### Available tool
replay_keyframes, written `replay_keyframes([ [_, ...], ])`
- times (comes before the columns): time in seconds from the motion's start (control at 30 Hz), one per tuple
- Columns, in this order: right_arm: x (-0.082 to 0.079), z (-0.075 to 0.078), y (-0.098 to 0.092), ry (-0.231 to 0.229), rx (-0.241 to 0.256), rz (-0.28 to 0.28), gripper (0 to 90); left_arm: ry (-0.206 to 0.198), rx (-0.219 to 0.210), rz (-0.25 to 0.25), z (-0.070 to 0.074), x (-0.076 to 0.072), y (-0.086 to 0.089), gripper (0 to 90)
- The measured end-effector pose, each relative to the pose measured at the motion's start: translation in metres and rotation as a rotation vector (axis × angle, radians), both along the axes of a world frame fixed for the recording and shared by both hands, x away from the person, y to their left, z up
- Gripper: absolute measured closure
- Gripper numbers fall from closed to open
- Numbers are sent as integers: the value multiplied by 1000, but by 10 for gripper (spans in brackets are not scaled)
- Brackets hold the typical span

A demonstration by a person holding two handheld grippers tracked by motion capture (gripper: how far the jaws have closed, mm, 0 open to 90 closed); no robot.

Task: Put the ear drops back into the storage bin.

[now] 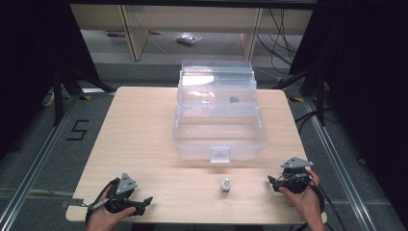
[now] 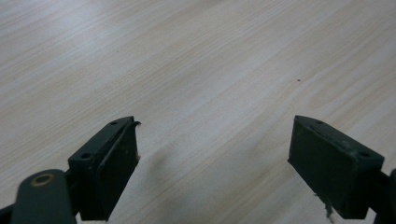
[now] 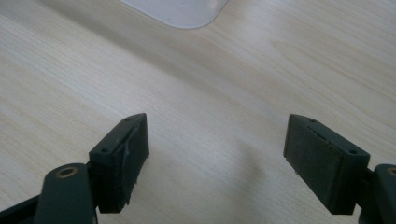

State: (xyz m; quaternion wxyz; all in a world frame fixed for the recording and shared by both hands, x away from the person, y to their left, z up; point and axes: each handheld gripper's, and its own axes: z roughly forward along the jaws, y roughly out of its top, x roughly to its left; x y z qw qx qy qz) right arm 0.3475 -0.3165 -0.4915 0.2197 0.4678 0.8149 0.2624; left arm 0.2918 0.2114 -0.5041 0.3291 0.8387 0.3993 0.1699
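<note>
Both tools rest released on the counter (image 1: pixel 144 144); the right tool (image 1: pixel 275 182) should straddle the small bottle (image 1: pixel 225 185) to its left squarely, gripping low.

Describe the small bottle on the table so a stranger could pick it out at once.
Start at the clear plastic box open mid-table. In front of its front latch, near the table's front edge, stands a small bottle between the two grippers. It is the lone loose item, tiny, pale and upright.
</note>
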Motion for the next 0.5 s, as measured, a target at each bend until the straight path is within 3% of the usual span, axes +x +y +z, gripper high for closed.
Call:
replay_keyframes([
  [0.07, 0, 1, 0, 1, -3, 2, 231, -2, -13, 7, -1, 0, -1, 151],
  [0.13, 1, 1, -1, -8, -15, 15, 231, 4, 9, -7, 0, 0, 0, 151],
  [0.17, 1, 1, -1, -9, -16, 15, 231, -1, -12, 7, -1, 0, -1, 151],
  [0.23, 1, 3, -1, -6, -14, 17, 231, -2, -12, 7, 0, 0, -1, 151],
  [0.37, 0, 10, 0, -1, -15, 20, 230, -5, -8, 8, 0, 0, -1, 151],
  [0.4, 0, 14, 1, -8, -25, 37, 230, 1, 10, -11, 1, -1, 0, 151],
  [0.5, -2, 17, 4, 11, -23, 39, 230, -8, -6, 3, -1, -2, -2, 151],
])
